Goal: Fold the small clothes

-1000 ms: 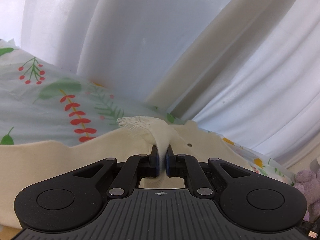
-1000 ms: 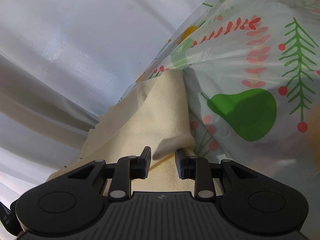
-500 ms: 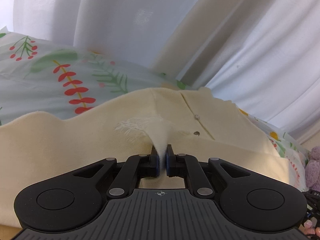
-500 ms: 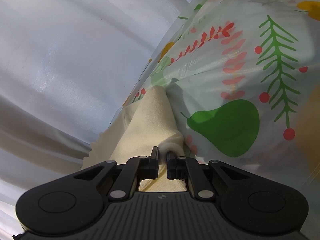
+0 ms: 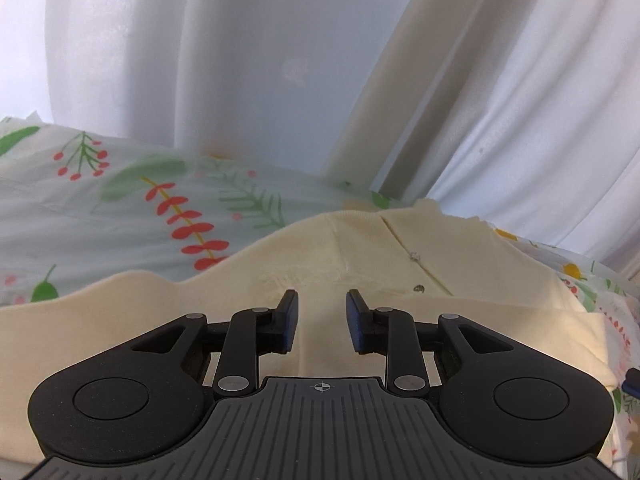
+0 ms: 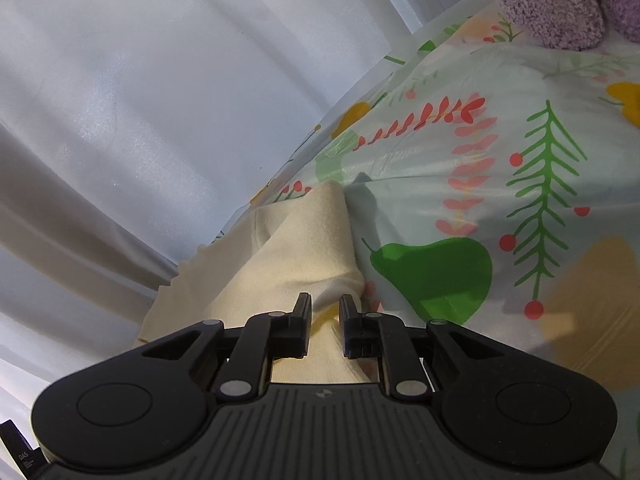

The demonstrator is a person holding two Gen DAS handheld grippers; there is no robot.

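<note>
Jaws apart over cream garment (image 5: 400, 264)

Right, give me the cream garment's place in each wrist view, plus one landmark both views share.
Left wrist: the cream garment spreads across the lower middle, buttons right of centre, under the open left gripper.
Right wrist: it runs as a folded strip from centre to lower left, ending at the right gripper.
Shared landmark: the leaf-print sheet.

White pleated curtains (image 5: 248, 60) close off the far edge of the leaf-and-pear printed plastic tablecloth (image 6: 520, 184). To the right, bare cloth lies open as far as a fuzzy purple plush toy (image 6: 548, 4) by the curtain. A cream buttoned knit garment (image 5: 400, 248) covers the near surface.
</note>
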